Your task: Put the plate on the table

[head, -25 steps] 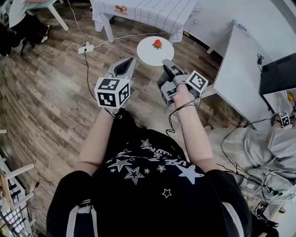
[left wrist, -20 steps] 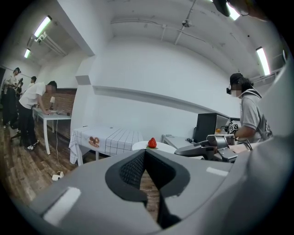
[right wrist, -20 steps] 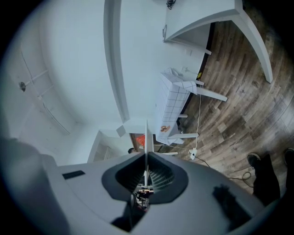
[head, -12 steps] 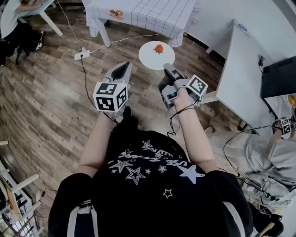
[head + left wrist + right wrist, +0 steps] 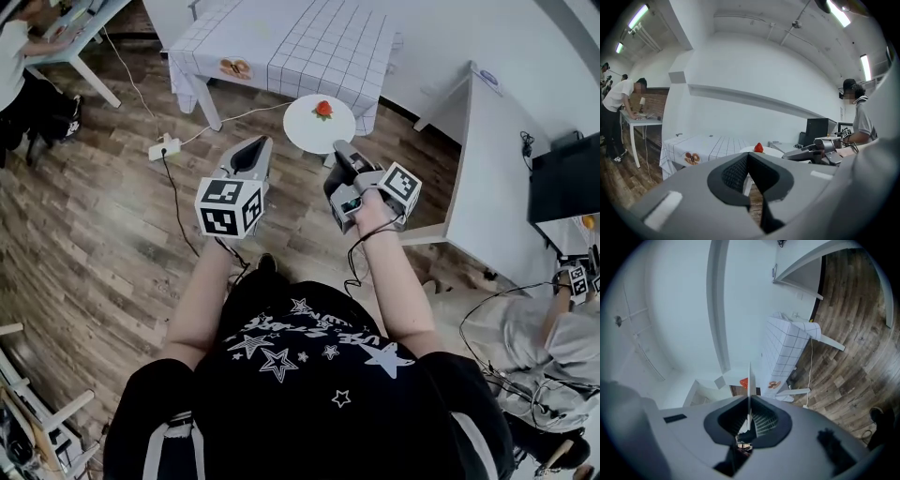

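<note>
Short of the checked bench (image 5: 309,37), the right tool (image 5: 339,150) is clamped on the rim of the plate (image 5: 314,127); the left tool (image 5: 251,150) is closed and empty. Placement is judged outstanding.

Left tongs (image 5: 748,154) pressed together on nothing; beyond them, a strawberry (image 5: 759,148) on the white plate (image 5: 775,152).

The head camera looks steeply down from above the person (image 5: 309,375) at the wood floor (image 5: 94,216). The camera on the left tool (image 5: 747,157) sits close behind its jaws, facing level. The one on the right tool (image 5: 749,401) is rolled sideways. All three share the plate (image 5: 319,127) and the checked-cloth counter (image 5: 300,42).
</note>
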A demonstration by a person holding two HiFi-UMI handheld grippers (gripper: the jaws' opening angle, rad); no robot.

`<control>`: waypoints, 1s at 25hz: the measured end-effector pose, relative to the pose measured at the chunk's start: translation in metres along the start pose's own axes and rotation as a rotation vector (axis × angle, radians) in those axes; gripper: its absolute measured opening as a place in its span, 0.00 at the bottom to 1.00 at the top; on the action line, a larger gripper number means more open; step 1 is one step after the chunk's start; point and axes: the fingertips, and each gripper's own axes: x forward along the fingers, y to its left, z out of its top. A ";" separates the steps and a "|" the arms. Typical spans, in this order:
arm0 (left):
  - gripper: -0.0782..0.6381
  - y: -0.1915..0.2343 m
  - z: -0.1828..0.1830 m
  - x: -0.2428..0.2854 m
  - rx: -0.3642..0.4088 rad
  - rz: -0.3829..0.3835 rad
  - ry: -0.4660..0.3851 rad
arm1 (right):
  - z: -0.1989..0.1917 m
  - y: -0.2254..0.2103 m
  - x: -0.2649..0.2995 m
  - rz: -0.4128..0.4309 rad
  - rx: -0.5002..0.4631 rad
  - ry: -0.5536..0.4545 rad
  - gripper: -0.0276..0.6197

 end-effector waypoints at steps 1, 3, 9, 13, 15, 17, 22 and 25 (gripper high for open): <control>0.12 0.008 0.004 0.004 0.001 -0.003 -0.001 | 0.000 0.001 0.008 -0.006 0.000 -0.003 0.08; 0.12 0.025 0.009 0.010 -0.001 -0.009 -0.001 | -0.003 0.003 0.023 -0.020 -0.002 -0.008 0.08; 0.12 0.058 0.010 0.022 -0.016 -0.061 0.013 | -0.011 0.004 0.055 -0.040 -0.005 -0.028 0.08; 0.12 0.078 0.011 0.034 -0.020 -0.079 0.023 | -0.009 0.000 0.072 -0.062 -0.014 -0.035 0.08; 0.12 0.085 0.007 0.037 -0.020 -0.080 0.030 | -0.007 -0.003 0.077 -0.058 -0.006 -0.048 0.08; 0.12 0.089 0.002 0.039 -0.015 -0.089 0.028 | -0.007 -0.006 0.078 -0.046 -0.005 -0.066 0.08; 0.12 0.096 0.006 0.053 -0.007 -0.096 0.019 | 0.003 -0.004 0.095 -0.030 -0.005 -0.079 0.08; 0.12 0.106 0.014 0.064 -0.003 -0.088 0.022 | 0.012 -0.002 0.116 -0.028 0.005 -0.070 0.08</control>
